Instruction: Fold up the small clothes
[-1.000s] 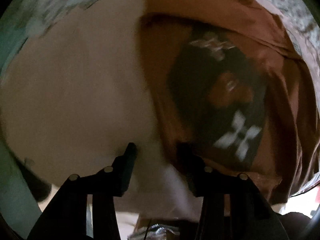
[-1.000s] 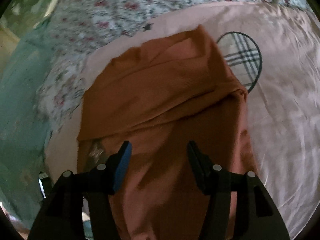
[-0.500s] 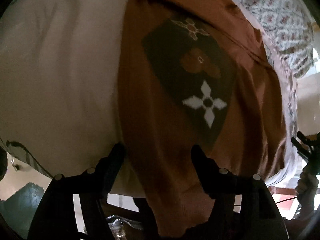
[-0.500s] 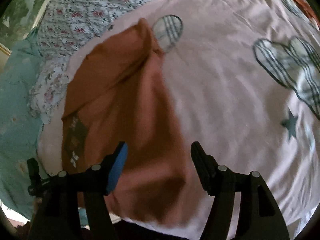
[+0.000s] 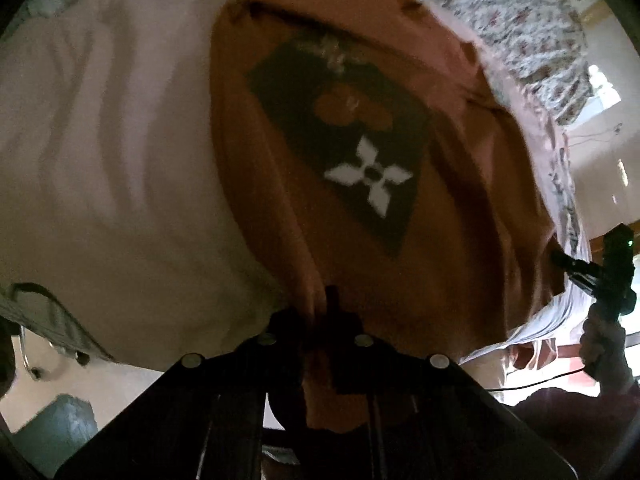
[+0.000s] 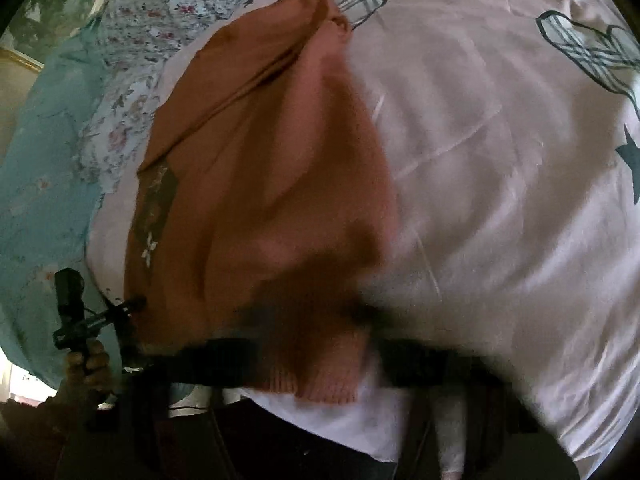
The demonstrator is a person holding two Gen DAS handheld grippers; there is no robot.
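Left gripper (image 5: 322, 312) was clamped on the orange sweater (image 5: 360, 280) hem at 6 o'clock; right gripper (image 6: 316, 332), blurred, was closing on the hem. An uneven lift could have bunched it.

No text, brand name or number can be read anywhere in either view. The only signs are pictorial: the rust-orange sweater (image 5: 460, 280) carries a dark patch (image 5: 344, 136) with a white four-petalled flower emblem (image 5: 370, 176), an orange shape above it and a blurred pale motif at the patch's far end, none of them legible as writing. The pink bedsheet (image 6: 500, 160) bears printed plaid heart outlines (image 6: 588, 48) and a dark star (image 6: 632, 160) near its right edge, again without lettering.
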